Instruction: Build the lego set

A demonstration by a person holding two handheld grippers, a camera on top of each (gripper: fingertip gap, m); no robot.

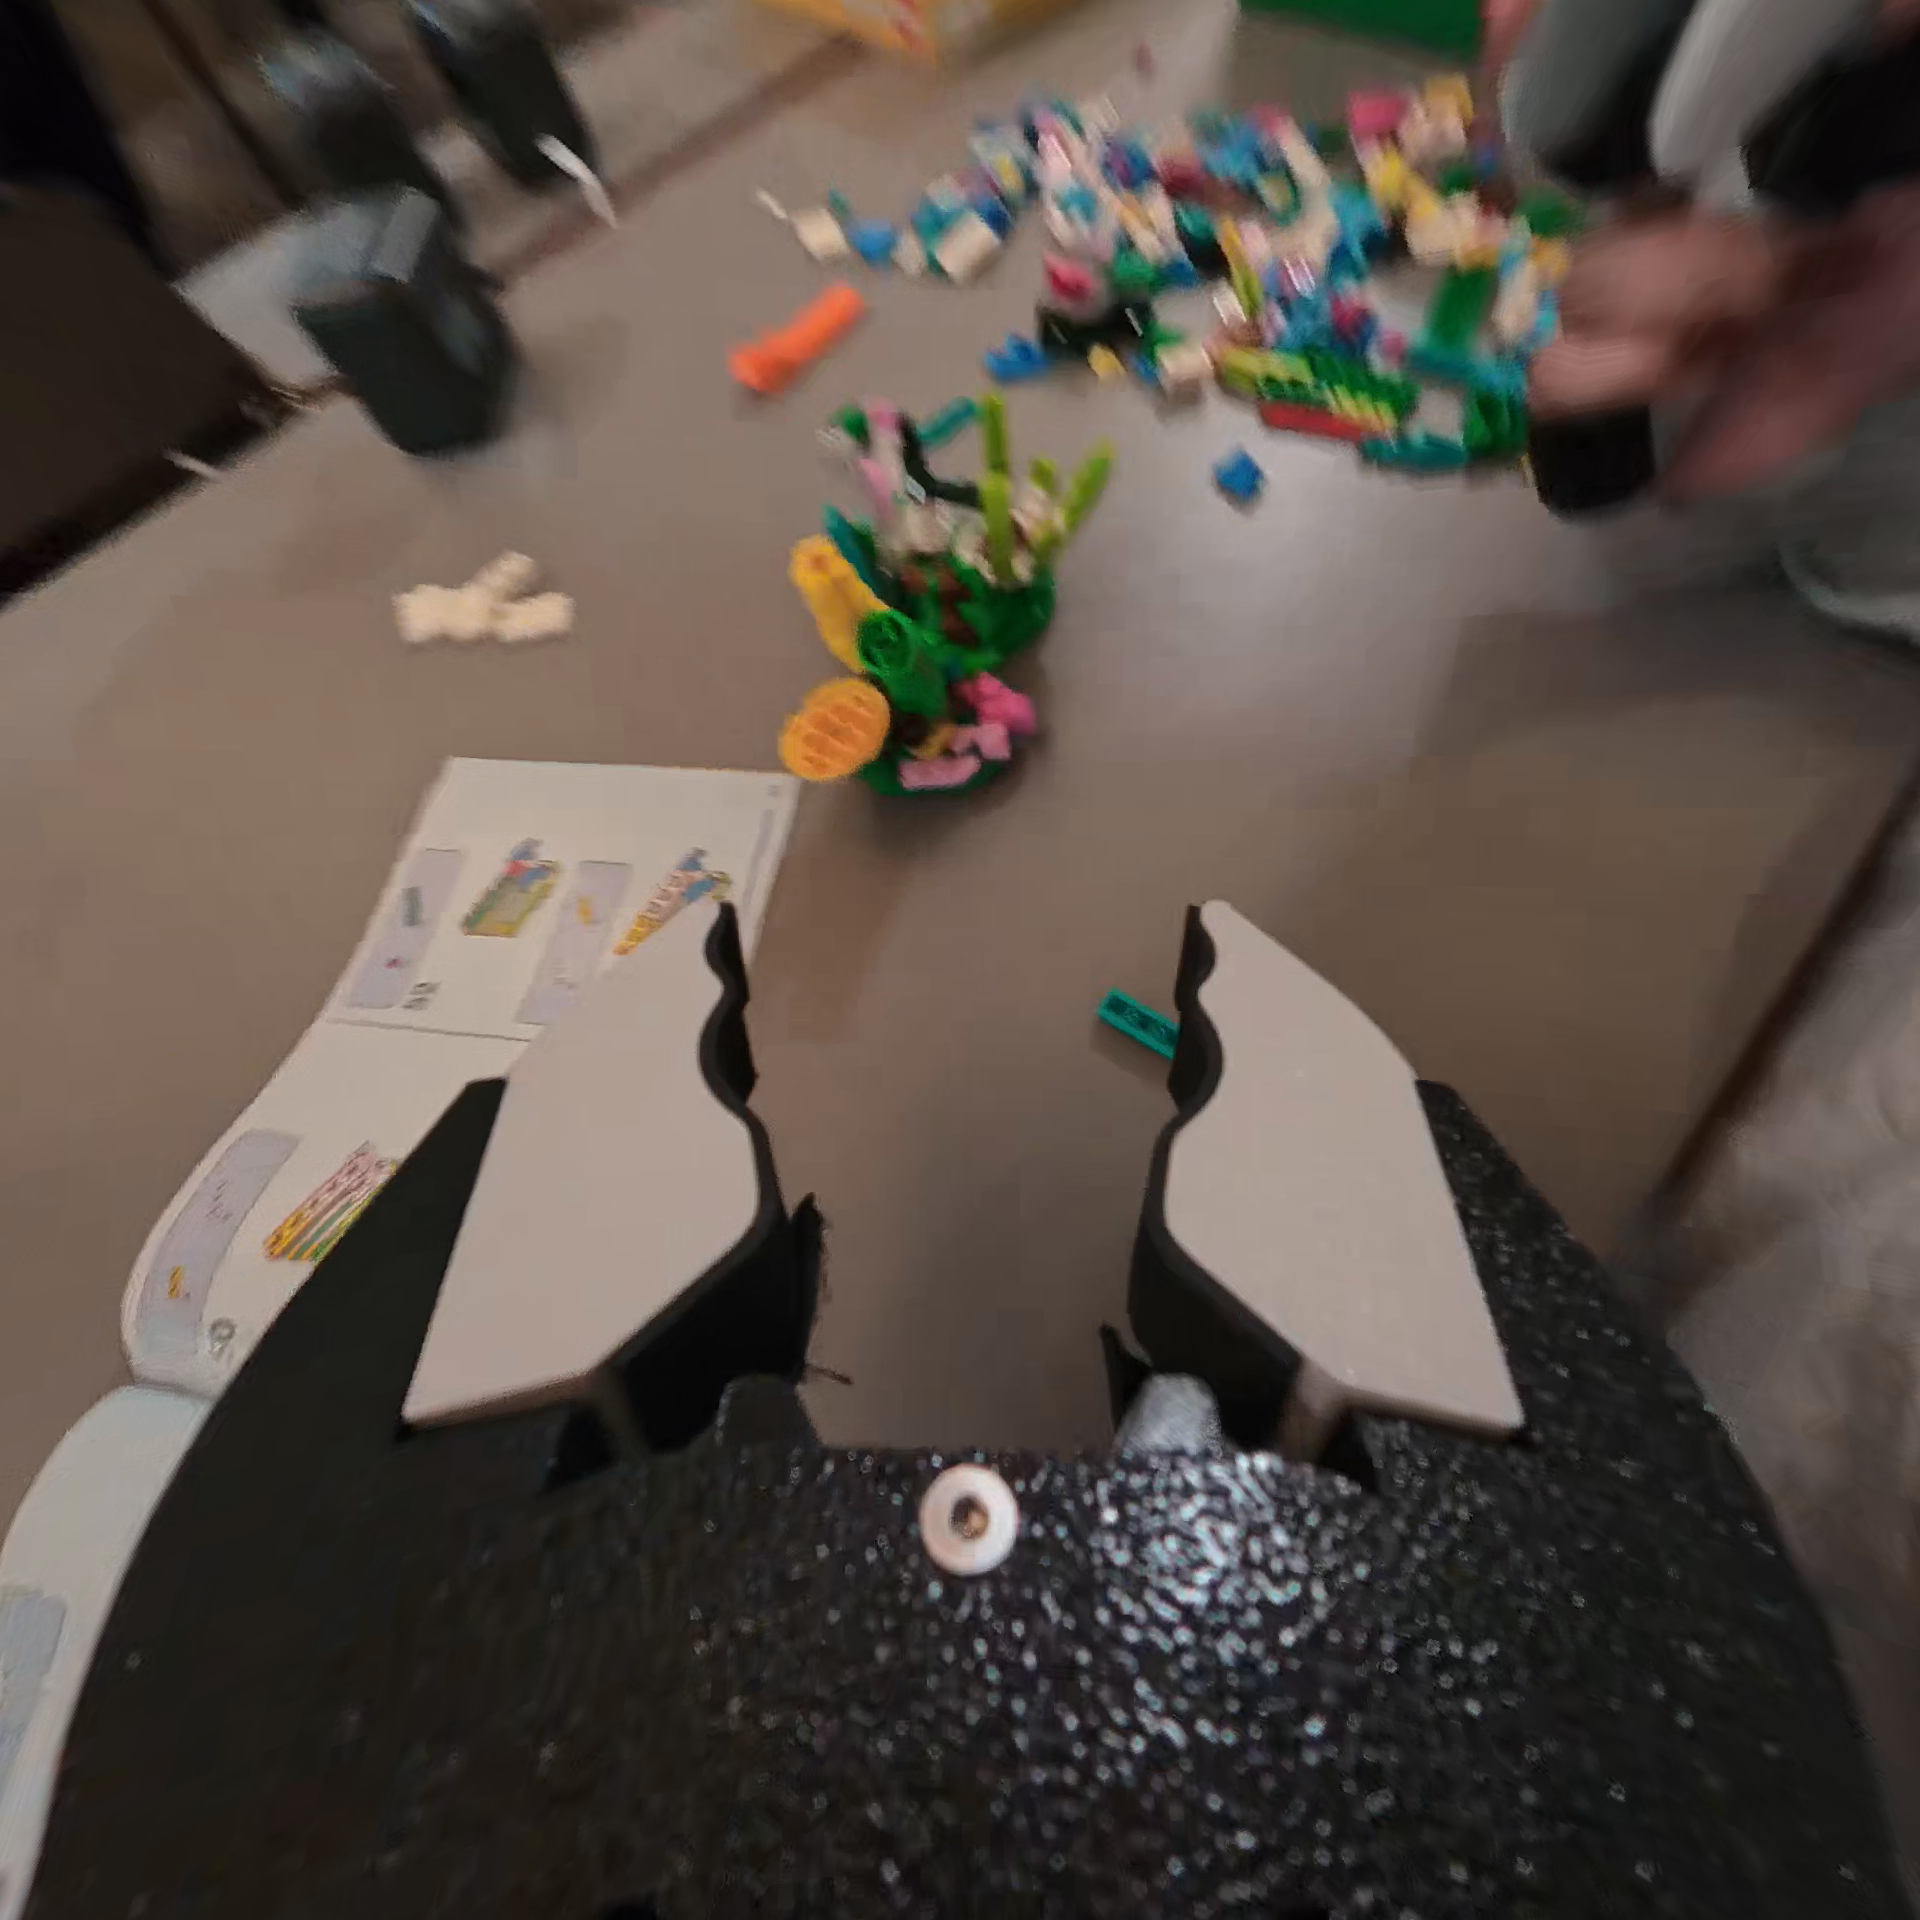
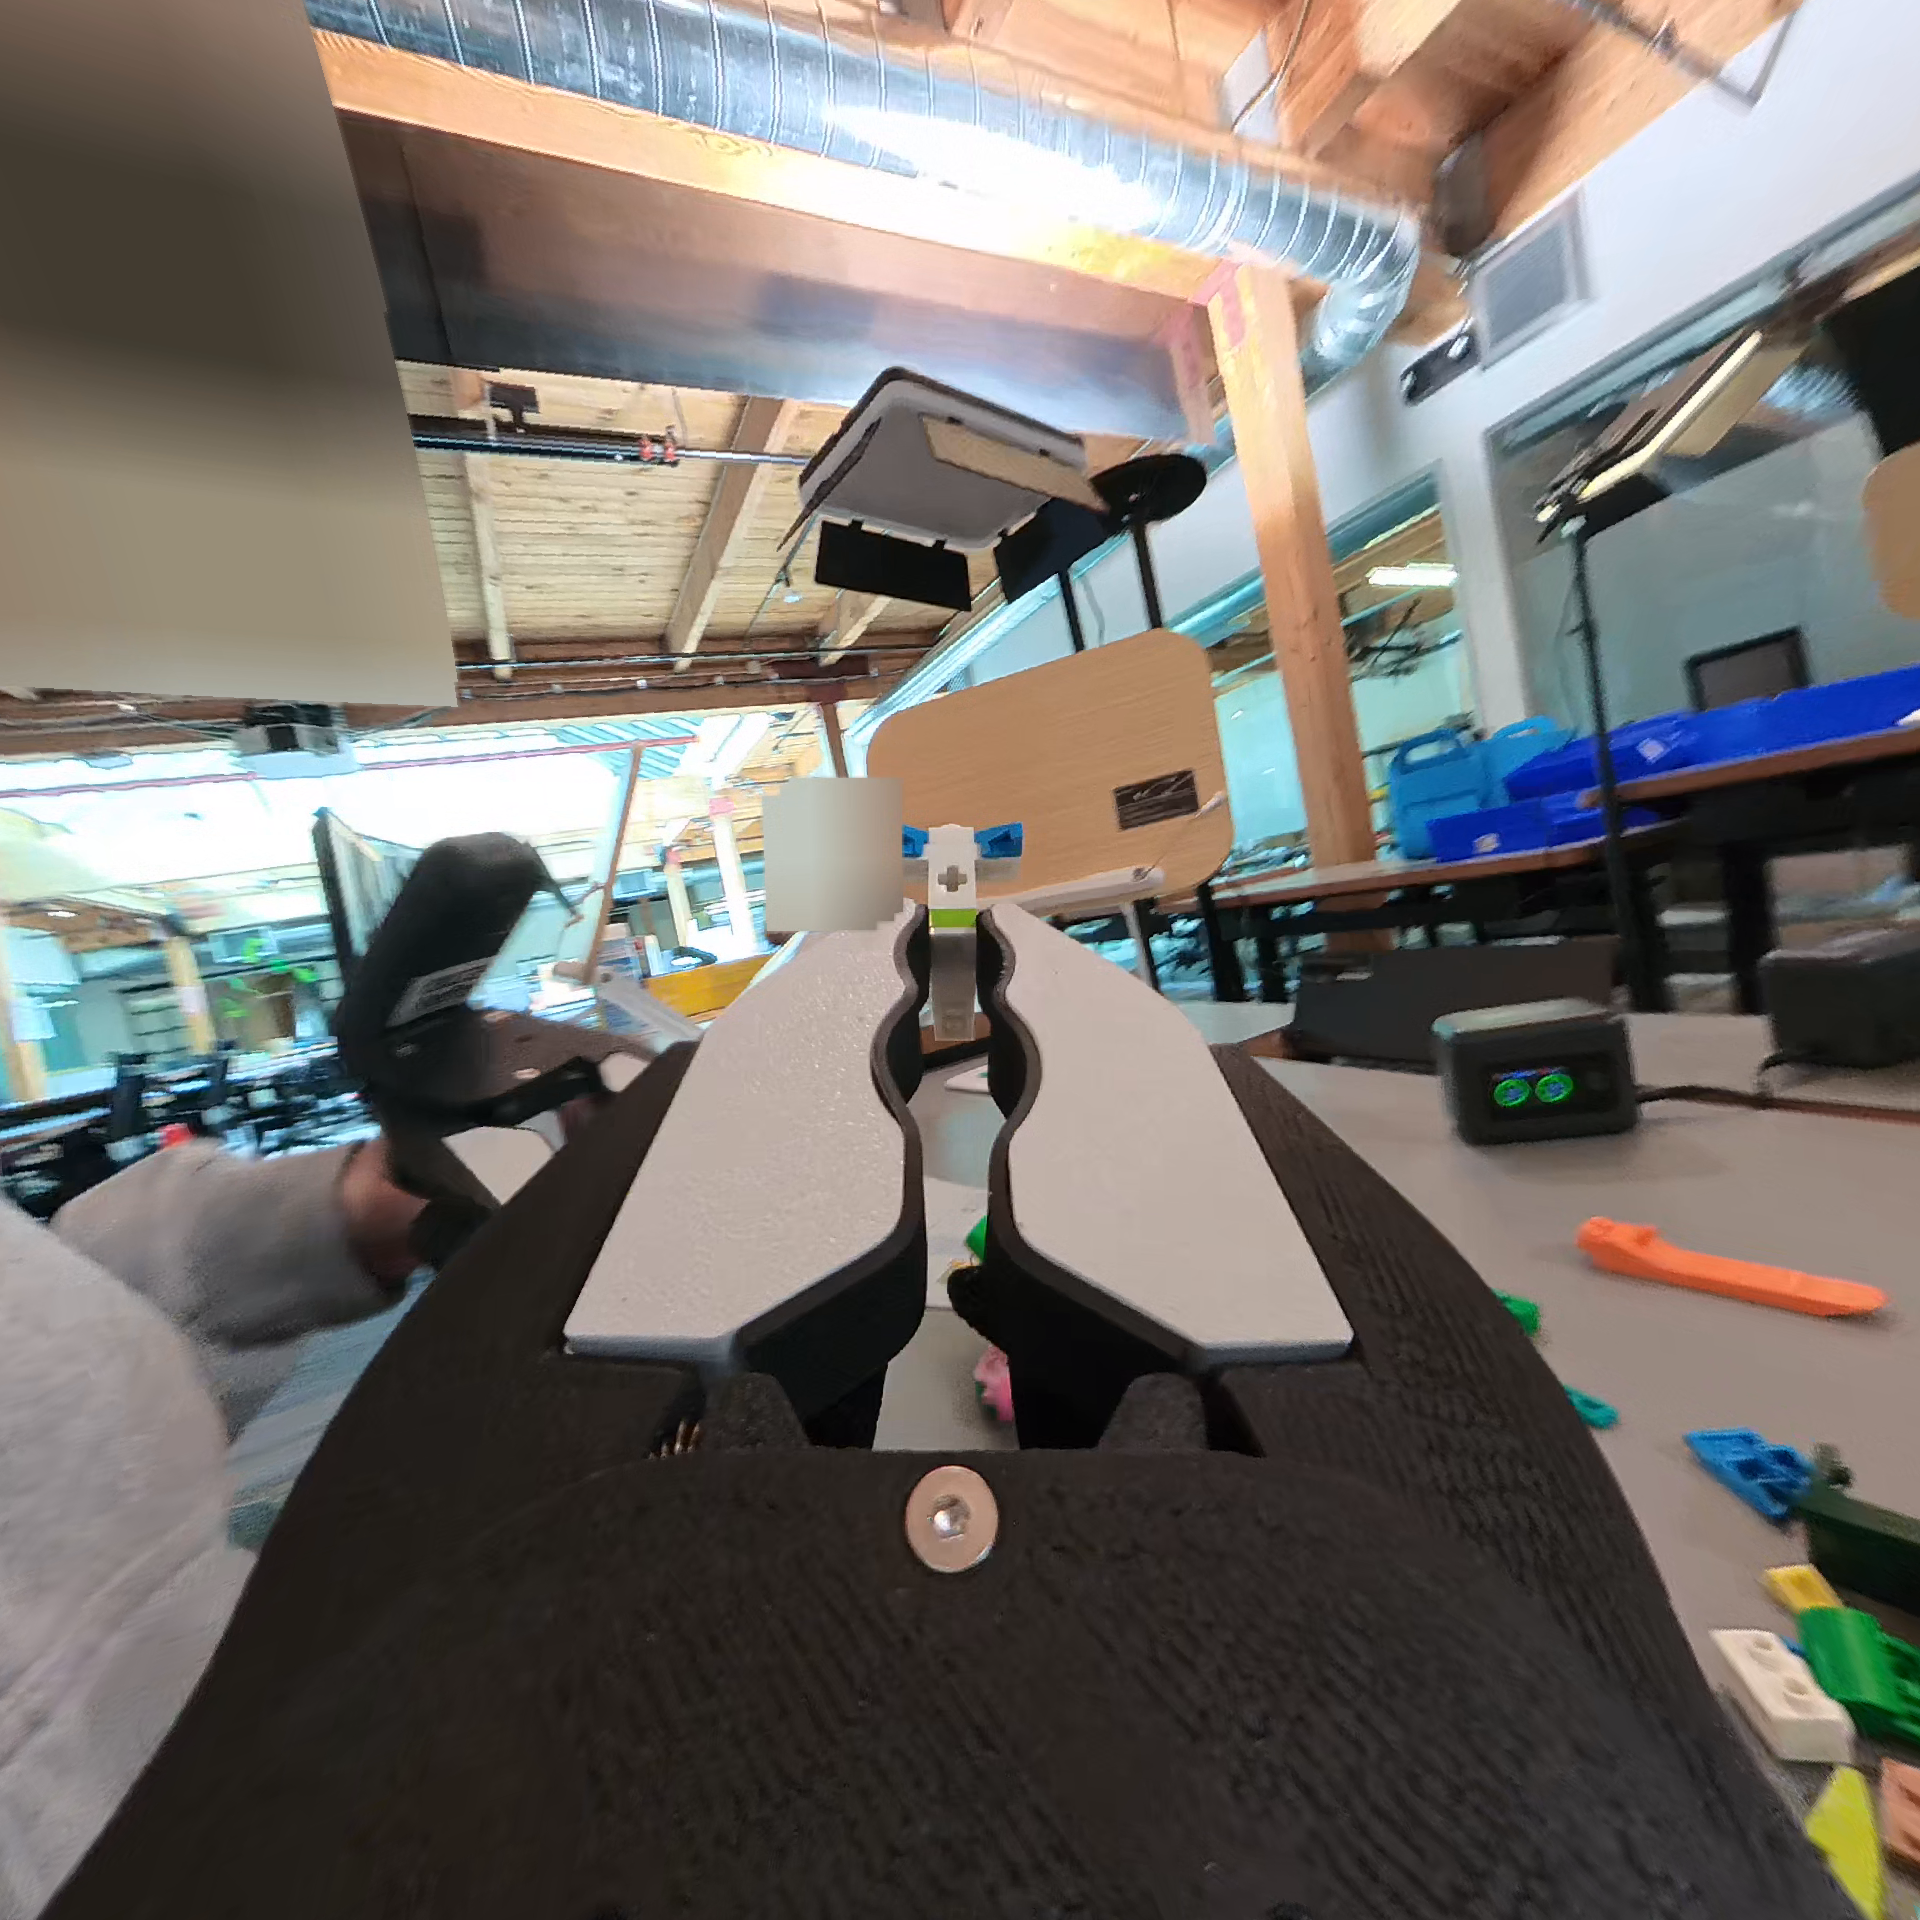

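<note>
In the left wrist view, the left gripper (image 1: 961, 935) hovers over a grey-brown tabletop (image 1: 1299, 748) with its jaws spread wide and nothing between them. A small flat teal plastic brick (image 1: 1136, 1021) lies on the table just inside the right-hand fingertip (image 1: 1205, 935), partly hidden by it; whether they touch cannot be told. Beyond the left-hand fingertip lies an open white paper instruction booklet with coloured diagrams (image 1: 540, 914), running back under the gripper body. Straight ahead stands a small built plant model of green, yellow and pink plastic bricks (image 1: 925, 623). Farther ahead and to the right spreads a blurred heap of loose multicoloured bricks (image 1: 1278, 260); an orange plastic brick-separator tool (image 1: 795, 338) lies ahead, left of the heap, and a cluster of white bricks (image 1: 483, 611) ahead to the left.

In the right wrist view, the right gripper (image 2: 951, 925) is raised and points level across the room. Its jaws are closed on a narrow white brick assembly with a lime-green band and blue wing pieces (image 2: 953, 883), which sticks out past the tips, both pads pressing its sides. To the left, a hand (image 2: 379, 1216) in a grey sleeve holds the other gripper. To the right on the table lie the orange tool, loose bricks and a small black box with a lit green display (image 2: 1538, 1075).
</note>
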